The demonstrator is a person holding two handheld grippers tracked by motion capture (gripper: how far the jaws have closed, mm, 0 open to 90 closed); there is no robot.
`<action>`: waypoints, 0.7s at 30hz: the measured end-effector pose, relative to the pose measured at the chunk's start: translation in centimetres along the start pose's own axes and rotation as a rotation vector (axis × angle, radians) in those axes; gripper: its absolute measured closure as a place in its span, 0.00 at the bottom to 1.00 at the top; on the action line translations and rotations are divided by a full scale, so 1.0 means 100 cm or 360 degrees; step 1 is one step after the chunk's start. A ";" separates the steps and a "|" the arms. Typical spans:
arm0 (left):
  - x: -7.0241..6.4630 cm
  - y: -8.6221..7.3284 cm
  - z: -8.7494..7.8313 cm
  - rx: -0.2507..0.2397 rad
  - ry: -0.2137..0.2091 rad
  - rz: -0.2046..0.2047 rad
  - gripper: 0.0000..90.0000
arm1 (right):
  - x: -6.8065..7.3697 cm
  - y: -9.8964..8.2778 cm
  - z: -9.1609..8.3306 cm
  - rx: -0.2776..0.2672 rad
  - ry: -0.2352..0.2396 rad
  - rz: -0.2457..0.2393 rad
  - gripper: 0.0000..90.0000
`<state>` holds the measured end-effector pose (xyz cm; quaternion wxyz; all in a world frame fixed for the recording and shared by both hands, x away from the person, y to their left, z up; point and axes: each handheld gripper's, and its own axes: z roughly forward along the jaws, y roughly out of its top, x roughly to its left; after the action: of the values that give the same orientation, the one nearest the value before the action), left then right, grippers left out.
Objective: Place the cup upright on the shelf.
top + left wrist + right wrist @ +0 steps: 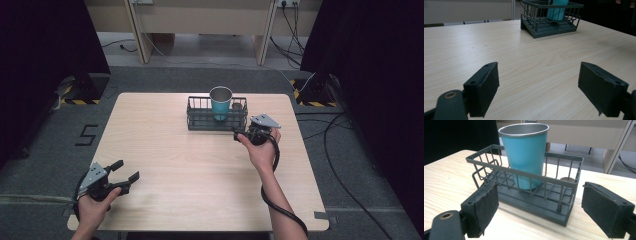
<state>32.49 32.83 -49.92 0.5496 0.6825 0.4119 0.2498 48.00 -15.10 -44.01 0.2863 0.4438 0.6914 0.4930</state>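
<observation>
While both tongs gape empty, the right tongs [539,207] just before the grey wire basket [217,120] at the desk's [190,170] far side, the left tongs [125,172] well apart near the front left corner, a teal cup [525,155] stands upright in that basket beside a small brown-topped item [567,179].

We see a grey carpeted floor [165,80] around the wooden table [165,165]. Black curtains [45,45] flank us. A pale desk [200,20] stands beyond.

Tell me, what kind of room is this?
Probably a lab recording space: a bare wooden table flanked by black curtains, hazard-striped stand bases, floor cables, and a person's handheld gripper.
</observation>
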 end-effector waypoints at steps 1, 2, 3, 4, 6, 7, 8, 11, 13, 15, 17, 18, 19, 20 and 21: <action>0.000 0.000 0.000 0.0001 0.0001 0.0001 0.18 | 0.000 0.000 -0.001 0.0002 0.0002 -0.0002 0.17; 0.000 0.000 0.000 0.0001 0.0001 0.0000 0.18 | 0.000 -0.001 -0.002 0.0003 0.0004 -0.0002 0.17; 0.000 0.000 0.000 0.0000 0.0000 0.0000 0.18 | 0.001 -0.002 -0.002 0.0004 0.0004 -0.0001 0.17; 0.000 0.000 0.000 0.0000 0.0001 0.0000 0.18 | 0.001 -0.002 -0.003 0.0006 0.0006 -0.0003 0.17; 0.000 0.000 0.000 -0.0001 0.0000 -0.0003 0.18 | 0.000 -0.004 -0.004 0.0009 0.0006 -0.0004 0.17; 0.000 0.000 0.000 -0.0001 0.0001 -0.0002 0.18 | 0.000 -0.005 -0.006 0.0016 0.0006 -0.0006 0.17; 0.000 0.000 0.000 -0.0001 0.0001 -0.0003 0.18 | 0.000 -0.006 -0.007 0.0018 0.0005 -0.0007 0.17; 0.000 0.000 0.000 -0.0001 0.0002 -0.0003 0.18 | 0.000 -0.007 -0.011 0.0019 0.0004 -0.0013 0.17; 0.000 0.000 0.000 0.0001 0.0001 -0.0002 0.18 | -0.001 -0.008 -0.015 0.0019 0.0002 -0.0019 0.17; 0.000 0.000 0.000 0.0002 0.0001 -0.0001 0.18 | -0.002 -0.008 -0.018 0.0016 -0.0001 -0.0017 0.17; 0.000 0.000 0.000 0.0001 0.0003 -0.0001 0.18 | -0.002 -0.009 -0.021 0.0018 -0.0004 -0.0021 0.17; 0.000 0.000 0.000 0.0001 0.0003 -0.0001 0.18 | -0.003 -0.010 -0.023 0.0019 -0.0008 -0.0020 0.17; 0.000 0.000 0.000 0.0002 0.0004 -0.0001 0.18 | -0.003 -0.011 -0.024 0.0019 -0.0007 -0.0021 0.17; 0.000 0.000 0.000 0.0003 0.0004 -0.0001 0.18 | -0.004 -0.012 -0.026 0.0018 -0.0011 -0.0020 0.17; 0.000 0.000 0.000 0.0002 0.0004 -0.0001 0.18 | -0.004 -0.012 -0.028 0.0016 -0.0014 -0.0016 0.17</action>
<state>32.51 32.84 -49.95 0.5487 0.6824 0.4130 0.2503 45.43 -16.82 -44.18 0.2896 0.4439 0.6949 0.4860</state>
